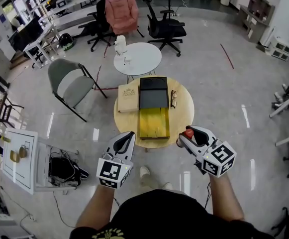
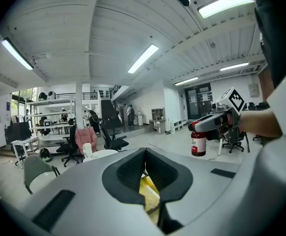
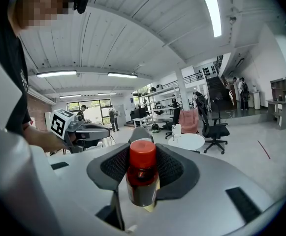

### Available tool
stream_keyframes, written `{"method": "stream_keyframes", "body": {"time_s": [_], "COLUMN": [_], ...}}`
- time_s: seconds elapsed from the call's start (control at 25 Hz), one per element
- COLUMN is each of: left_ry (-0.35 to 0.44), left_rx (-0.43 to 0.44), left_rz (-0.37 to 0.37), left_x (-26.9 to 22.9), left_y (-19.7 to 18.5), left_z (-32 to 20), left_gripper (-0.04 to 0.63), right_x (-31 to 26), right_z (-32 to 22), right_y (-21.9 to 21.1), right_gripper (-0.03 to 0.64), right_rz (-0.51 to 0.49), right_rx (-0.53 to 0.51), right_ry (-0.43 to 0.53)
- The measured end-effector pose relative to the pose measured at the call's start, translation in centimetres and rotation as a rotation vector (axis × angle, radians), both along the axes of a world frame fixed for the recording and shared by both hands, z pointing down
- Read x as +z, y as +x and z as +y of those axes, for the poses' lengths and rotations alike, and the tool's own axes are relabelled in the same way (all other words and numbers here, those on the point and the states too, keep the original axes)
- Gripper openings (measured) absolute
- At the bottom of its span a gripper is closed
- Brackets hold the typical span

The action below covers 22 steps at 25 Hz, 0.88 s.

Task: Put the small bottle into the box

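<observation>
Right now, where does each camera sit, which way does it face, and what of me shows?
Head view: on the head, steeply down at the table and open box; forearms, left gripper, right gripper show.
Left gripper view: on that gripper, along its shut jaws, tilted up across the room; right hand shows.
Right gripper view: on that gripper, along jaws clamping the small bottle; left hand, torso show.
Shared: each gripper view shows the other gripper; all show the small bottle.

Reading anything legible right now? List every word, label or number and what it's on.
No text can be read in any view.
small bottle: white label, print too blurred to read.
tan flat item on the round table: dark emblem on top, too small to read.
</observation>
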<state>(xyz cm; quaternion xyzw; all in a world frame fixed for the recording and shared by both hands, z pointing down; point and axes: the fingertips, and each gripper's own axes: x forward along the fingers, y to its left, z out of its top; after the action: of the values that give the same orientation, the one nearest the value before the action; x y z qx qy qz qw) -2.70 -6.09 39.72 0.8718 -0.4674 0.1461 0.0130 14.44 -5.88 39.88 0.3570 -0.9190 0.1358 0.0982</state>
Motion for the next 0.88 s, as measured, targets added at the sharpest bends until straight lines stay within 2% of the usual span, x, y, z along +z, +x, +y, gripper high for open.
{"method": "stream_keyframes", "body": {"time_s": [0.88], "left_ry": [0.009], "left_rx": [0.092], "left_rz": [0.015], "left_x": [-0.1], "left_y": [-3.5], "left_z": [-11.3], "left_gripper": [0.018], "right_x": [-0.3], "right_z": [-9.7], "right_y": [-4.2], "right_gripper": [0.167], "right_rz": [0.027], "right_rx": [0.072], "right_ry": [0.007]}}
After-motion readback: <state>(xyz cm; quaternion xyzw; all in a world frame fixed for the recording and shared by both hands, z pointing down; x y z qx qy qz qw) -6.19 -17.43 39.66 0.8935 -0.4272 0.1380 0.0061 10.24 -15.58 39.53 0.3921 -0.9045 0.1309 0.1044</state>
